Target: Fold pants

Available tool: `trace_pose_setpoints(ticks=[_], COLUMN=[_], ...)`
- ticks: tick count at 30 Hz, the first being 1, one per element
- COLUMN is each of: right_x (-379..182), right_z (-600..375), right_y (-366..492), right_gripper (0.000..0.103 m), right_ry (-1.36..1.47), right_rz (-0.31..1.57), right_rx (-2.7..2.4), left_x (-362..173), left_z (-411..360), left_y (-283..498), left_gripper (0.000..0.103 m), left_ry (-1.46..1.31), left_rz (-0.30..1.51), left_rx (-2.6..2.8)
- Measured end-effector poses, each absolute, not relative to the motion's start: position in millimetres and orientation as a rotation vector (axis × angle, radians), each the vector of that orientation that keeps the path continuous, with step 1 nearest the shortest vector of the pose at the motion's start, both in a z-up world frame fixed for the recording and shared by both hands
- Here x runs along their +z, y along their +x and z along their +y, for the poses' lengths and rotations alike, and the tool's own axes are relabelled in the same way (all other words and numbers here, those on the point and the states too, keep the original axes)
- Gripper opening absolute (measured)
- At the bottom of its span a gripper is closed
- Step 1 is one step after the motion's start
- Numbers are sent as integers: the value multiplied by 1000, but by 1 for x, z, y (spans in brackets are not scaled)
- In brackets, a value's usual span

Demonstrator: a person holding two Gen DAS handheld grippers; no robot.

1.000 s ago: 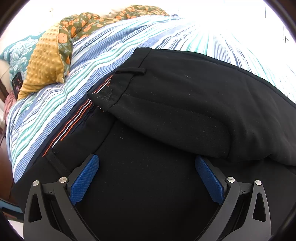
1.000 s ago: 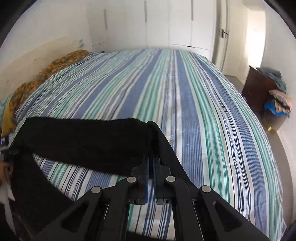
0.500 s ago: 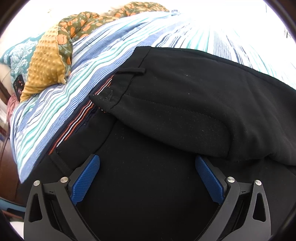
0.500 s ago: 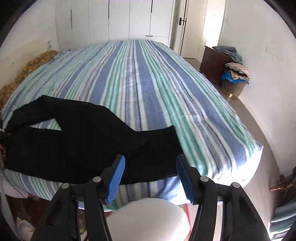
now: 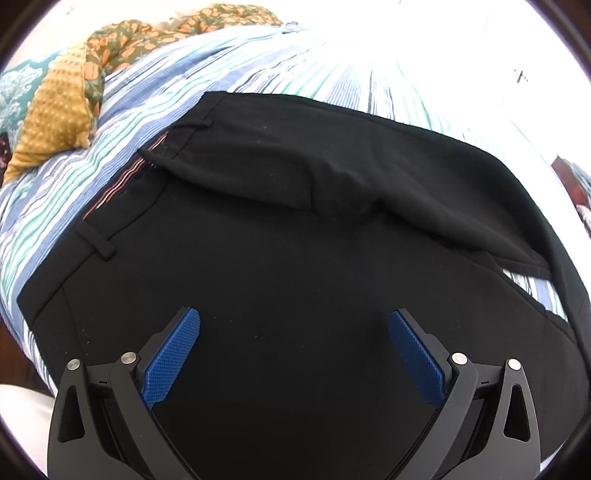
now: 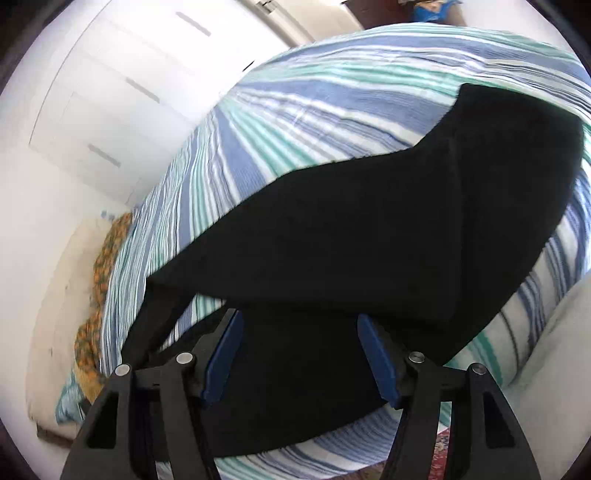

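Black pants (image 5: 295,240) lie on a striped bed, the waistband with belt loops at the left, one half lying loosely over the other. My left gripper (image 5: 295,325) is open just above the seat area, touching nothing. In the right wrist view the pants' legs (image 6: 369,240) stretch across the bed towards the hem at the upper right. My right gripper (image 6: 299,328) is open and hovers low over the near leg fabric, empty.
The bed has a blue, green and white striped cover (image 5: 122,110) (image 6: 295,122). A mustard cushion (image 5: 55,122) and a floral blanket (image 5: 155,33) lie at the head. White wardrobes (image 6: 110,92) stand behind the bed. The bed edge (image 6: 546,332) is at the lower right.
My right gripper let go of the pant leg, opened, then swung low over the legs. My left gripper pulled back a little, showing more of the waistband.
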State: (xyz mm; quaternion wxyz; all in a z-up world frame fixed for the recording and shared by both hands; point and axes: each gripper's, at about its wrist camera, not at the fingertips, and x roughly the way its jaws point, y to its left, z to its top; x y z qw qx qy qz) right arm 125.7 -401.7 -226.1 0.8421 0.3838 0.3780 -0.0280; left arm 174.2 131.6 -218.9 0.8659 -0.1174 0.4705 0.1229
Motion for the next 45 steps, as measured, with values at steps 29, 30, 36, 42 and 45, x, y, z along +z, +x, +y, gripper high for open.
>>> trace_pose_setpoints(ticks=[29, 30, 36, 42, 45], right_x=[-54, -47, -26, -47, -66], right_z=[-404, -404, -403, -420, -430], right_y=[82, 74, 35, 44, 75], right_gripper=[8, 8, 8, 8, 8], right_ry=[609, 603, 568, 564, 547], right_rz=[541, 525, 472, 535, 600], right_rx=[431, 463, 619, 550, 455], left_x=[-180, -184, -190, -171, -120], left_z=[77, 80, 104, 120, 133], left_y=[343, 350, 363, 331, 295], left_gripper=[102, 102, 91, 6, 6], left_ry=[-696, -723, -764, -757, -721], left_rz=[1158, 1165, 1170, 1134, 999], left_rx=[-146, -126, 14, 22, -18])
